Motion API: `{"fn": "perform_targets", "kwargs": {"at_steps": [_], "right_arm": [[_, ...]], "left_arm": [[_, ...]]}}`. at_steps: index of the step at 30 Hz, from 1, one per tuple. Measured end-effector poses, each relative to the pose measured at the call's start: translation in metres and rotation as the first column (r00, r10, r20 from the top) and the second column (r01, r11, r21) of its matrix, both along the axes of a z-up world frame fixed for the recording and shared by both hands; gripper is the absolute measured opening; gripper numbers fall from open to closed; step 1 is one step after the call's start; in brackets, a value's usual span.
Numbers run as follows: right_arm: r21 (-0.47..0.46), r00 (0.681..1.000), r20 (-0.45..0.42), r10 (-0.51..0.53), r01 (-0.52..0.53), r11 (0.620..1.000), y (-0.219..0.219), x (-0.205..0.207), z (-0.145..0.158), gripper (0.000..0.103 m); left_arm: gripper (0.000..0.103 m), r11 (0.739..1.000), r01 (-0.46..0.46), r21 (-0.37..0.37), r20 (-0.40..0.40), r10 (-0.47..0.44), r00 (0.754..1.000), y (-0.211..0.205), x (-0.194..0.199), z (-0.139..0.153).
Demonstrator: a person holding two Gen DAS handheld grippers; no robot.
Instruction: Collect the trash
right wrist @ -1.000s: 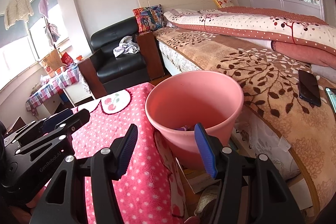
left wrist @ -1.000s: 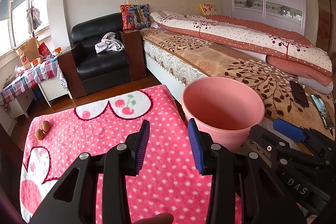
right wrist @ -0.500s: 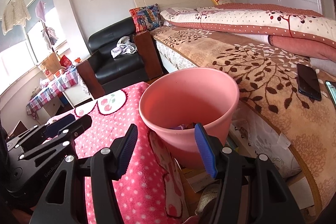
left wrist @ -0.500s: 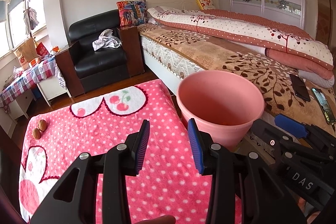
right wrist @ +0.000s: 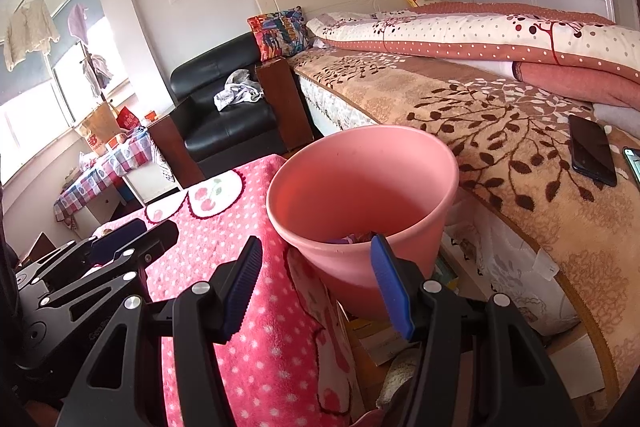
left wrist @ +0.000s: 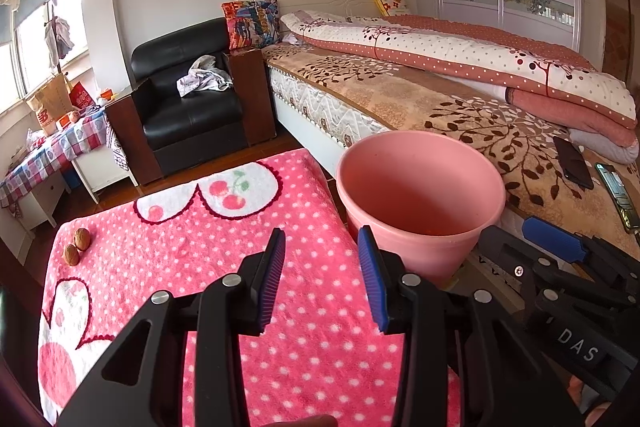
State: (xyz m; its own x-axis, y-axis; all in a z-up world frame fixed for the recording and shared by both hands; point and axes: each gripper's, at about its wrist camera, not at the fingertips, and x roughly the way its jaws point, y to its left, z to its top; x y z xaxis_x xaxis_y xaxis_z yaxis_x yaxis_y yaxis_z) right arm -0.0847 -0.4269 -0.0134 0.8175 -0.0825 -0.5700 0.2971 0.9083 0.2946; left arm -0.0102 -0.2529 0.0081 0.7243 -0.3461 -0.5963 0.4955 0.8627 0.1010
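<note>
We've got both the left gripper and right gripper gaping, empty. The pink bin sits mid-frame, perhaps scraps inside; two walnuts lie at left.

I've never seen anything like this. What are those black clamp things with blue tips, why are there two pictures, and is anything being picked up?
They are hand-held grabbing tools, one in each of a person's hands, each with a camera looking along its jaws. One picture is from the left gripper, the other from the right gripper; each also glimpses the other tool at its edge. Both sets of jaws stand open and hold nothing. Below them lies a pink polka-dot blanket with two walnuts on it. Beside it, next to the bed, stands a pink bin with a few scraps inside.
</note>
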Motion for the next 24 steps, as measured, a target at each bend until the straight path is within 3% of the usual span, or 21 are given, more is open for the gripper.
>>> {"fn": "perform_targets", "kwargs": {"at_steps": [24], "right_arm": [[-0.006,1.000,0.003,0.016,-0.016,1.000,0.0048,-0.0005,0.0058,0.056]], "left_arm": [[0.038,1.000,-0.009,-0.002,0.006,0.009,1.000,0.0011,-0.0005,0.0030]]}}
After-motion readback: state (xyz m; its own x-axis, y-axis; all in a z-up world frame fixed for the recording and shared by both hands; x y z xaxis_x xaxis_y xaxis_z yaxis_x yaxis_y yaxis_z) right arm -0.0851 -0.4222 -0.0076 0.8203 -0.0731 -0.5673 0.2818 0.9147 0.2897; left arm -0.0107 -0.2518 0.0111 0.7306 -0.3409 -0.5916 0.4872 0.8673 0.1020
